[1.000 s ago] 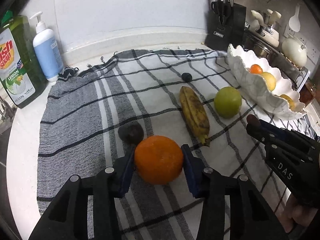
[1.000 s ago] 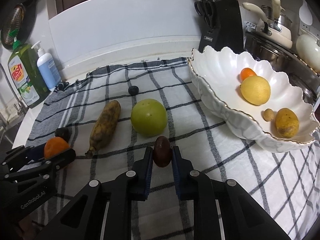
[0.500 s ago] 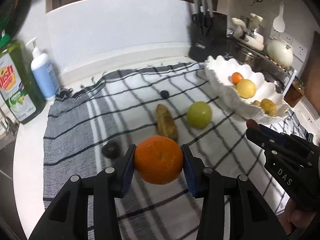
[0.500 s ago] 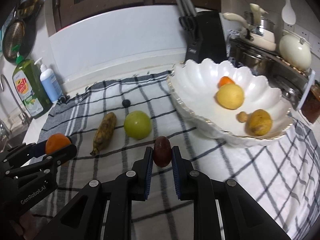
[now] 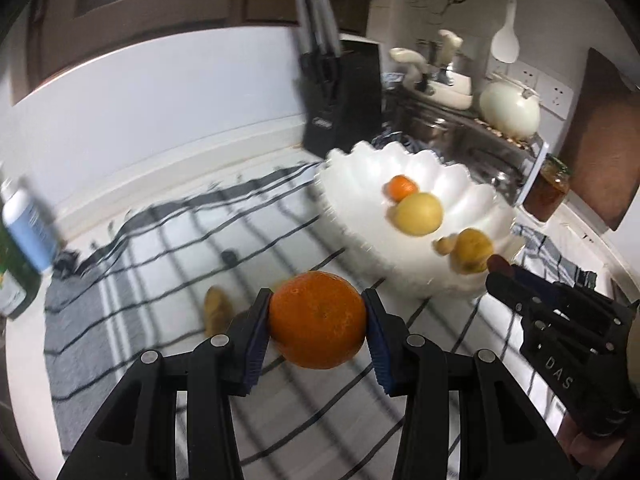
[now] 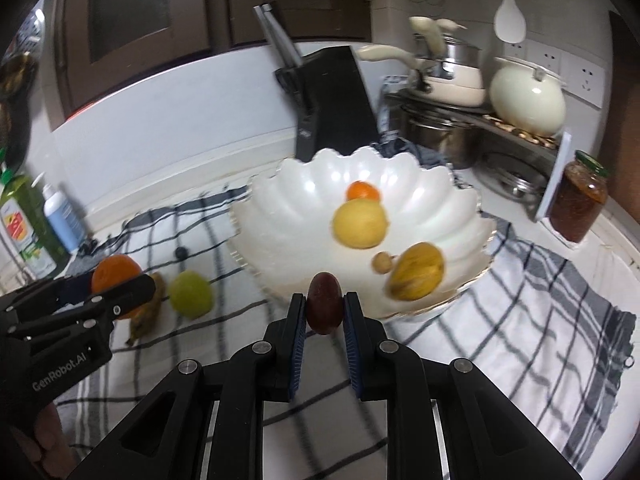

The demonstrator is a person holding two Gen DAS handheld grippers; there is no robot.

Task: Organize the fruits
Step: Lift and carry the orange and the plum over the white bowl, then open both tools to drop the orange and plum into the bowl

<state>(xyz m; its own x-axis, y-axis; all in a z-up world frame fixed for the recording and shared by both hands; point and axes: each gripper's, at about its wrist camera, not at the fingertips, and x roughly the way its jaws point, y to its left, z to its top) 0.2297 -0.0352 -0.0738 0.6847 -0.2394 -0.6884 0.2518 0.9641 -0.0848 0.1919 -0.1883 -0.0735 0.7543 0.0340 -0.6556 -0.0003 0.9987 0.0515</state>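
Orange (image 5: 318,320) clamped in left gripper (image 5: 316,326), dark plum-like fruit (image 6: 324,303) in right gripper (image 6: 324,314) — transport step. Next — position over scalloped white bowl (image 6: 460,216), release.

Bowl (image 6: 420,200) lies open from above; knife block (image 6: 336,104) and pots (image 6: 440,128) crowd behind.

Readable in white: "DAS" along the side of the black two-finger right gripper (image 5: 505,270), and "GenRobot.AI" along the side of the black two-finger left gripper (image 6: 118,282). Printed label on the green dish-soap bottle (image 6: 22,228) and white logo on the black knife block (image 6: 334,98) too blurred to read.
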